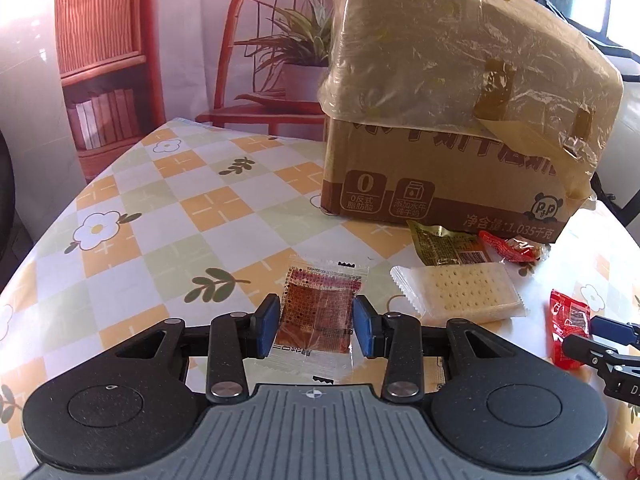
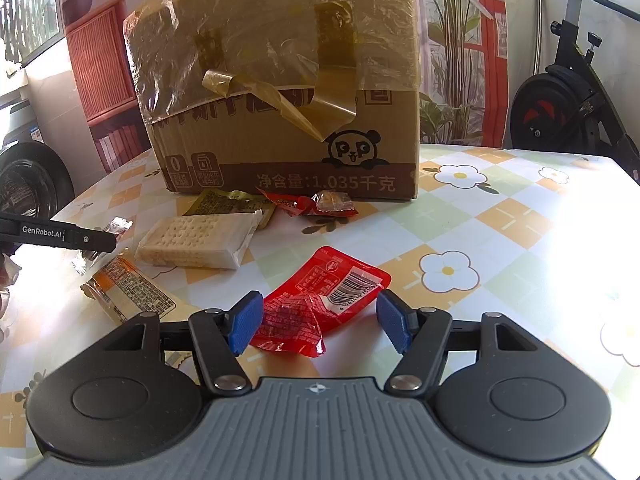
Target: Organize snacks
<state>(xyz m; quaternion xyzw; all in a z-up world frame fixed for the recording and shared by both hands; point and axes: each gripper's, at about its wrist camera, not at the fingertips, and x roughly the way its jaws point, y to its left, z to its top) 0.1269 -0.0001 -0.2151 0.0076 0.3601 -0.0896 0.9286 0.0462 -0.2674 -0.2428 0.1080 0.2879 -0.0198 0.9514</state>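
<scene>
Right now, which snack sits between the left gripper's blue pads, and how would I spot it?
Start at the big cardboard box on the flowered tablecloth. In front of it lies a white cracker pack; just left of that, between the left gripper pads, is a small clear sachet. Unlike its red and white neighbours, it shows a flat brown square inside.

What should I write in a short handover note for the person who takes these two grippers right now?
Left gripper: fingers closed on the clear sachet of brown snack.
Right gripper: open, red packet between the fingers, not gripped.
On the table: cracker pack, olive-green packet and small red-wrapped snacks in front of the cardboard box, which is wrapped in plastic.
Done: nothing looks sorted yet.
Left: all the snacks.
</scene>
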